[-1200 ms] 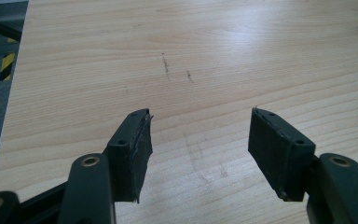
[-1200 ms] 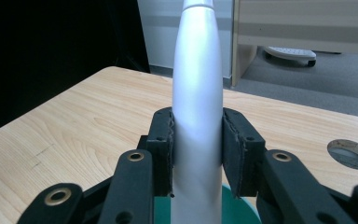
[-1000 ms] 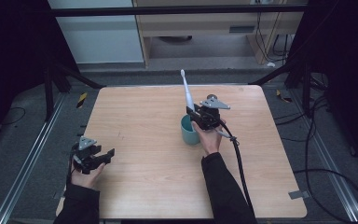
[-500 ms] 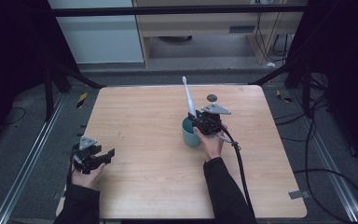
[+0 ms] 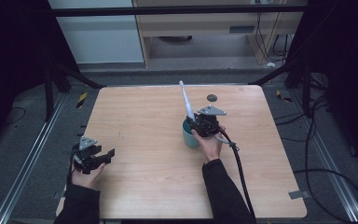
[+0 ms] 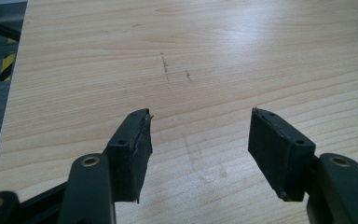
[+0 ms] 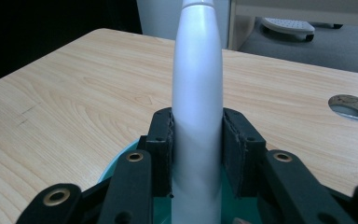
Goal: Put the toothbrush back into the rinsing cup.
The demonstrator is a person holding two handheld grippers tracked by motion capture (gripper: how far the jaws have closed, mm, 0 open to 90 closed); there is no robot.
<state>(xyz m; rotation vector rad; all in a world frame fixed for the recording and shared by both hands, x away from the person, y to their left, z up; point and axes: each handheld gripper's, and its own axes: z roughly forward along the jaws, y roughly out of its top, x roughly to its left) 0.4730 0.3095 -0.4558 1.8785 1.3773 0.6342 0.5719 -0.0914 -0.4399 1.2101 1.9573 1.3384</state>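
Note:
My right gripper (image 5: 201, 124) is shut on the body of a white toothbrush-like handle (image 5: 185, 100), which stands nearly upright and leans a little to the far left. Its lower end sits inside a teal cup (image 5: 189, 139) near the middle of the wooden table (image 5: 144, 116). In the right gripper view both pads (image 7: 161, 140) press on the white handle (image 7: 198, 93), with the cup's rim (image 7: 116, 161) just below. My left gripper (image 5: 103, 156) rests at the table's near left edge, open, with bare wood between its fingers (image 6: 130, 144).
A round cable hole (image 5: 211, 97) lies in the table just behind the cup, also seen in the right gripper view (image 7: 353, 106). The right gripper's black cable (image 5: 239, 172) trails toward the front edge. Dark frame posts and floor rails surround the table.
The right gripper and the white handle have sunk slightly, toward the cup and the person. The left gripper has not moved.

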